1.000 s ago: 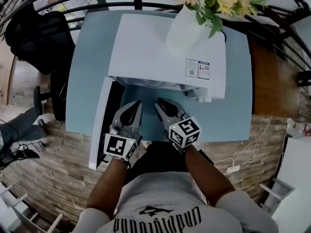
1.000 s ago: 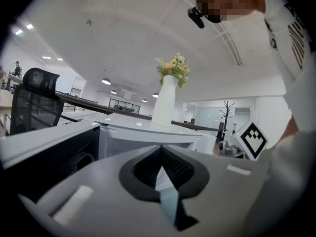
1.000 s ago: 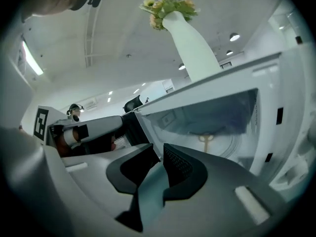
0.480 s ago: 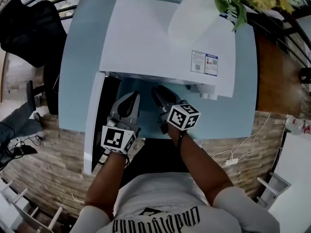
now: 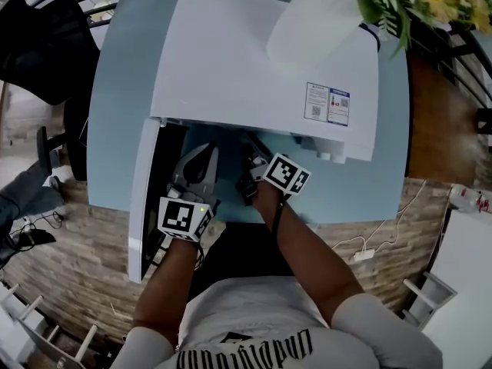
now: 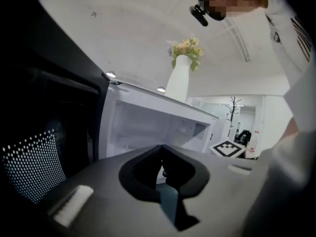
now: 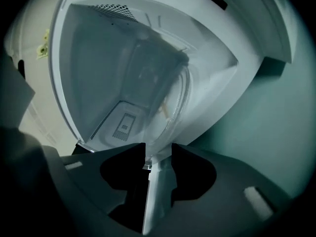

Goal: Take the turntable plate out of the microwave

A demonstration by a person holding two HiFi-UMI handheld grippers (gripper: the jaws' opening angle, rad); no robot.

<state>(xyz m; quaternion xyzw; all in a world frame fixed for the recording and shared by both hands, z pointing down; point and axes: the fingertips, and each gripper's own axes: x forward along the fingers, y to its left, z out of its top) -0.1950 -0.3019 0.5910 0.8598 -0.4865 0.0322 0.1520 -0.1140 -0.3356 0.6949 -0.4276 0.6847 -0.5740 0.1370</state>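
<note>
The white microwave [image 5: 261,68] stands on a blue table, its door [image 5: 142,198] swung open to the left. The glass turntable plate [image 7: 165,107] lies inside the cavity and looks tilted in the rolled right gripper view. My right gripper [image 7: 158,154] is at the cavity mouth with its jaws opening. The plate's near rim reaches into the gap between them, and the pads do not press on it. In the head view this right gripper [image 5: 250,167] sits just under the microwave's front edge. My left gripper [image 5: 204,160] is beside the door, shut and empty, and the left gripper [image 6: 165,171] faces the cavity.
A white vase [image 5: 315,18] of flowers stands on top of the microwave, right of centre. The blue table [image 5: 115,106] ends close in front of the oven. A black chair [image 5: 46,44] stands at far left. A metal railing runs behind.
Both grippers have sunk and moved in toward the microwave opening. The right one has rolled, so its marker cube faces another way.
</note>
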